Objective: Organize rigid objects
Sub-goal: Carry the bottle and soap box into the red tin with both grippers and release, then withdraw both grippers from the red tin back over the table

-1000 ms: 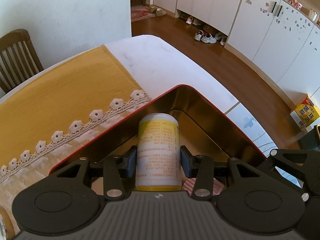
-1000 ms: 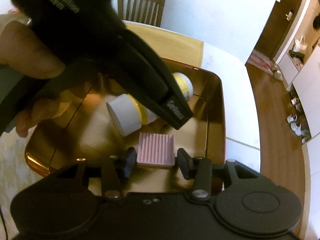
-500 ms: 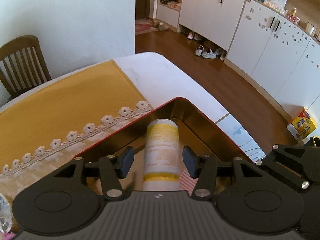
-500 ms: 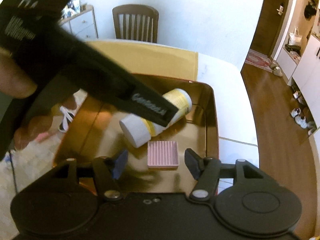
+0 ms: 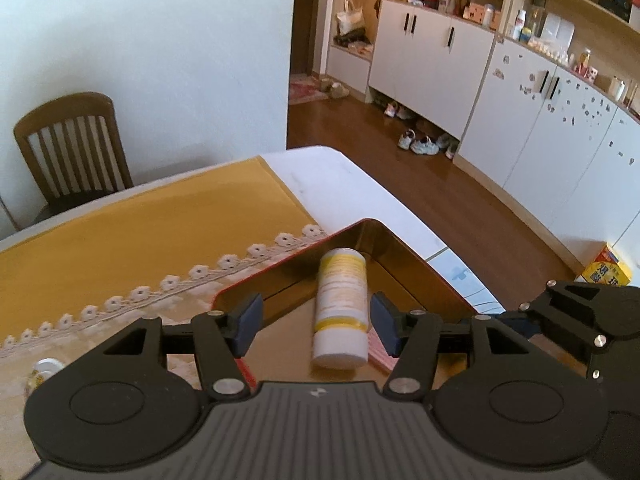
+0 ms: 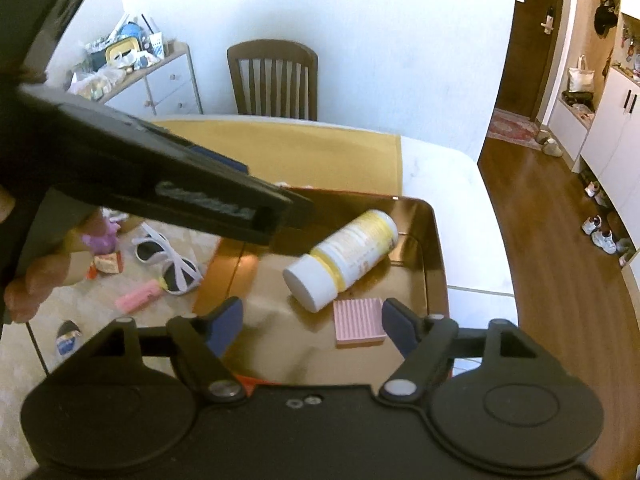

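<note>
Left wrist view: sits on the left gripper (image 5: 316, 322), looking forward and steeply down past its jaws onto the far corner of the tray (image 5: 404, 240), close above the table (image 5: 344, 184); beyond lie the chair (image 5: 72, 148) and white cabinets (image 5: 532, 128).

Right wrist view: rides the right gripper (image 6: 312, 322), tilted down from the tray's (image 6: 438, 248) near side, slightly farther off.

Shared: both frame the tray, the lying bottle (image 5: 342, 306) (image 6: 344, 258), the pink block (image 6: 359, 320), the chair, and each other's gripper at an edge.
</note>
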Motion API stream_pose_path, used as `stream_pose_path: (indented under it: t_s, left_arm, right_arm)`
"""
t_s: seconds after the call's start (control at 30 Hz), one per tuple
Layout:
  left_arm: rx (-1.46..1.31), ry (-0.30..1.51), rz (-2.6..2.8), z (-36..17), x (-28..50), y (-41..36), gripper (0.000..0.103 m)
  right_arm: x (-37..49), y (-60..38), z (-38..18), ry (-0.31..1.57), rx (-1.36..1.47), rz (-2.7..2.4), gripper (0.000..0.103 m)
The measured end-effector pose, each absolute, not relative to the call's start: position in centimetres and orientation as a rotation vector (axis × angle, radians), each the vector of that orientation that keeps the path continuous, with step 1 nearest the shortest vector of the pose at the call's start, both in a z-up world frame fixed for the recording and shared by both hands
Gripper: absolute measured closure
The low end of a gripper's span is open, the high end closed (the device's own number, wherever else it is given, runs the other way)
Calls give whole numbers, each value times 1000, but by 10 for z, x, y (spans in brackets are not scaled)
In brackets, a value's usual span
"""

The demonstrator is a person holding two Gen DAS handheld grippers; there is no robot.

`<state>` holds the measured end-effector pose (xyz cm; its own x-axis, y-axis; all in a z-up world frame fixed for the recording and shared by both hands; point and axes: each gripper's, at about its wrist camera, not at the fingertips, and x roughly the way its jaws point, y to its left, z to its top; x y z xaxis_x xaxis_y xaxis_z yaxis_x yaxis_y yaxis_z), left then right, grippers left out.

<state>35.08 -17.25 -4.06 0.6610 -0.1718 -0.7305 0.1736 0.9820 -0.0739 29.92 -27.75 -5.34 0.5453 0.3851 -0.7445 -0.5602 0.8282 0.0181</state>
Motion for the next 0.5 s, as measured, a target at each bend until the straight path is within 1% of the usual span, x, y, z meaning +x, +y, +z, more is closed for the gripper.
stream_pose_path:
  t_s: [0.07,0.1,0.13,0.4,0.47,0.5]
  left_arm:
    - [1,811,-190,-34,341,-166,42]
    - [-1,804,-185,-31,337,-162,37]
    - [-5,794,-180,-28,331,-158,35]
    - [-27,757,-165,-15,297,-130,34]
    - [-31,750,-166,-13,288,-123,31]
    - [-33,745,-166,-11,283,-120,28]
  right_arm:
    - [292,-276,-47,811,-221,566,22]
    - [287,-274,-44,806,-220,569,21]
    - [284,-272,-42,801,-222,569,20]
    - [257,-257,-30,766,-199,552,9]
    - [250,-254,-28,757,-187,549,3]
    - [246,-252,-27,754,-182,546,3]
